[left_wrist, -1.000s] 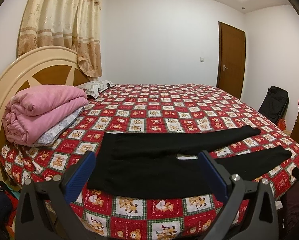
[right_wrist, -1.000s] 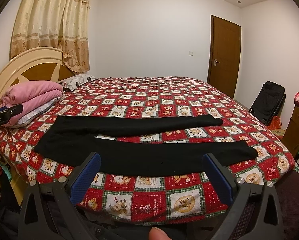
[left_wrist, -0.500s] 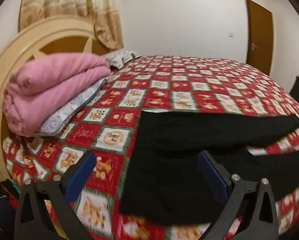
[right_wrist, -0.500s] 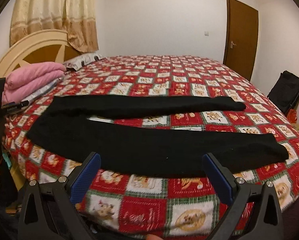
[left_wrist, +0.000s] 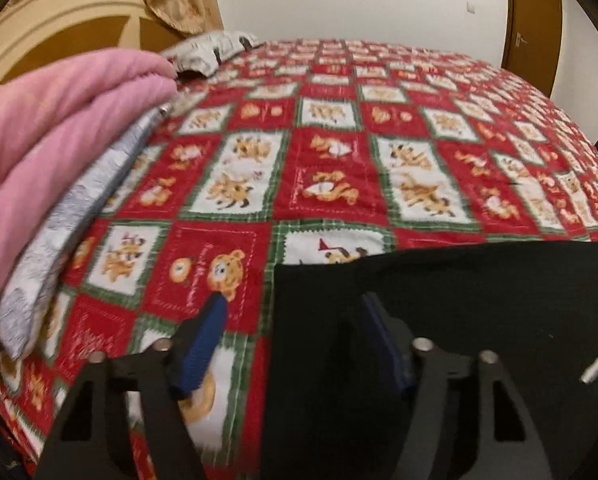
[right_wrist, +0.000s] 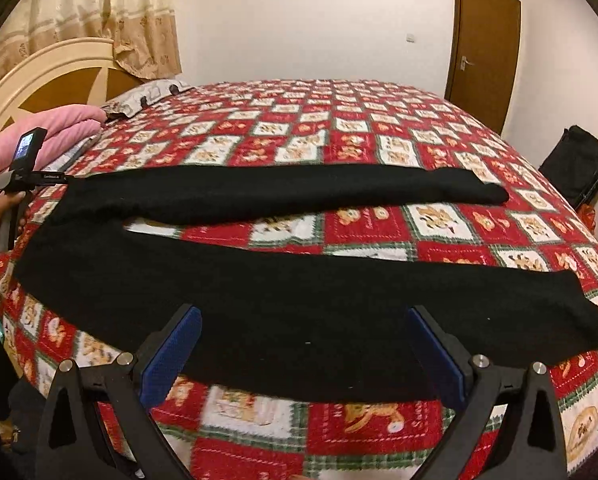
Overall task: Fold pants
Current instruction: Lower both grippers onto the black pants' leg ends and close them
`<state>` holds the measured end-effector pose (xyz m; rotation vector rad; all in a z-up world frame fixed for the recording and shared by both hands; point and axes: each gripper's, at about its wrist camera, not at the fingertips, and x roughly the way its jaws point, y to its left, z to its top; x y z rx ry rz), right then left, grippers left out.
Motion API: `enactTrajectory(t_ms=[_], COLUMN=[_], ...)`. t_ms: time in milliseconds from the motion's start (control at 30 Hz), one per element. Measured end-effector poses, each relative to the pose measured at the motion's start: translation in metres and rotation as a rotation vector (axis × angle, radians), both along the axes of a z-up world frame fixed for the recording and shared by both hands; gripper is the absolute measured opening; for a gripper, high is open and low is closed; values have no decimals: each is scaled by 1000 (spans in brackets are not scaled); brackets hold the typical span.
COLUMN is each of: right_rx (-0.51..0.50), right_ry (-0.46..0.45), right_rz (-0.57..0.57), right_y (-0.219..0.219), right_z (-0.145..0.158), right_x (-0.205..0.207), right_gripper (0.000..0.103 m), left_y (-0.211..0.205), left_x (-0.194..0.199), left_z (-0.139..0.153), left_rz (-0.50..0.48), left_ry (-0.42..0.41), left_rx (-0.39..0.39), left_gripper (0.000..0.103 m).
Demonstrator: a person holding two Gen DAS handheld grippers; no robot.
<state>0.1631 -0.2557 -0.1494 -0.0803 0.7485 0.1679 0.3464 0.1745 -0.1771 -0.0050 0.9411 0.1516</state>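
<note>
The black pants (right_wrist: 235, 280) lie flat across the patchwork bedspread (left_wrist: 339, 160), legs apart. The left gripper (left_wrist: 295, 340) has just been closing astride the waistband corner — pads not yet pressing. The right gripper (right_wrist: 303, 348) hangs unclenched over the near leg. Advise seating both cloth layers deep before clamping.

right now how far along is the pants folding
Done: the black pants lie flat on the bed, legs apart, no fold made. In hand: the left gripper, jaws just closing, straddles the waist corner; the right gripper hangs open over the near leg. Left: grasping and every fold.
</note>
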Motion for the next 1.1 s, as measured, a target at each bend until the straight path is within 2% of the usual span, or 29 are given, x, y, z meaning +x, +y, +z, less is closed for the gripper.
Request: enactTrajectory(t_ms=[100, 167, 233, 267, 400, 500, 533, 600, 700, 800, 967, 1100], right_rx=[14, 50, 67, 69, 86, 109, 122, 113, 95, 134, 68, 116], right_ry=[13, 36, 56, 65, 64, 106, 112, 105, 126, 181, 208, 263], right_rz=[-13, -20, -34, -44, -94, -169, -196, -245, -297, -332, -322, -337], right_y=[-12, -25, -38, -46, -84, -127, -140, -164, -198, -223, -236, -250], right_z=[-5, -7, -6, -3, 13, 23, 26, 31, 34, 29, 15, -6], right_x=[11, 22, 35, 43, 80, 122, 134, 158, 196, 230, 282, 324], right_gripper=[100, 89, 69, 67, 62, 41, 41, 41, 41, 41, 41, 41], left_y=[7, 9, 9, 10, 9, 8, 7, 3, -4, -3, 9, 4], left_x=[13, 16, 20, 21, 29, 33, 33, 35, 36, 37, 37, 35], left_z=[-12, -15, -17, -20, -24, -21, -20, -19, -21, -25, -29, -31], left_rz=[-4, -22, -45, -56, -99, -124, -130, -146, -159, -152, -143, -146], left_ry=[39, 38, 45, 50, 58, 71, 73, 78, 77, 66, 31, 12], left_rx=[-38, -83, -119, -149, -141, -136, -133, -132, -111, -130, -215, -205], left_gripper=[57, 50, 48, 48, 48, 41, 39, 25, 22, 22, 22, 22])
